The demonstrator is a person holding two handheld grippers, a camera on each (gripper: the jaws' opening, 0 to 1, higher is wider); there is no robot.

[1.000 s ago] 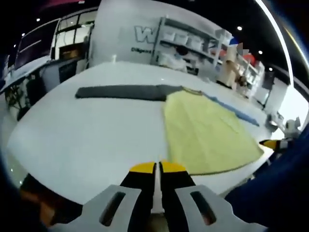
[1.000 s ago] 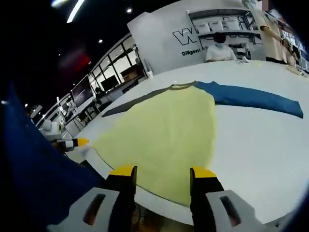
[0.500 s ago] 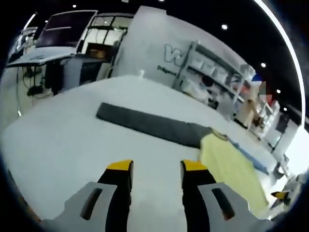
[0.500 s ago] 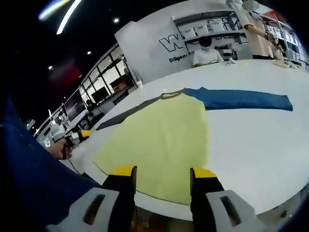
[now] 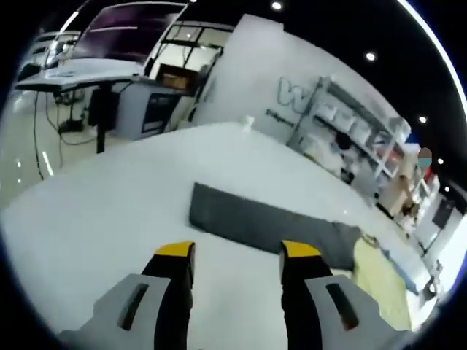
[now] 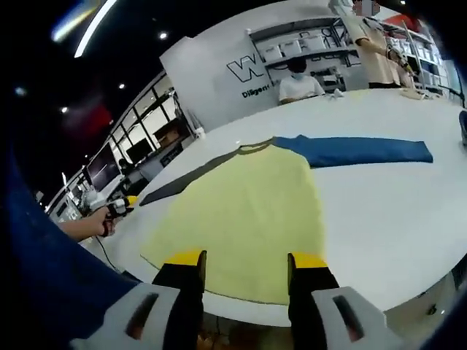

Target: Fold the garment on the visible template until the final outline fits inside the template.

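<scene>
A long-sleeved shirt lies flat on a white table [image 6: 394,219]. Its yellow body [image 6: 244,211] spreads in front of my right gripper [image 6: 244,260], which is open just above the near hem. The blue sleeve [image 6: 357,149] stretches to the right, the grey sleeve [image 6: 186,180] to the left. In the left gripper view the grey sleeve [image 5: 266,226] lies across the table just beyond my left gripper [image 5: 237,251], which is open over bare tabletop [image 5: 109,211]; the yellow body [image 5: 379,273] shows at the right. The left gripper [image 6: 117,208] appears small at the left, held in a hand.
A white wall with lettering [image 6: 241,69] and shelving [image 6: 306,47] stand behind the table. People [image 6: 295,84] stand at the far side. Desks with monitors [image 5: 124,36] are off to the left. A blue sleeve of the person [image 6: 44,277] is at the lower left.
The left gripper opened, then swung left toward the grey sleeve, which now lies nearer its jaws. The right gripper stays open near the hem, its view only slightly shifted.
</scene>
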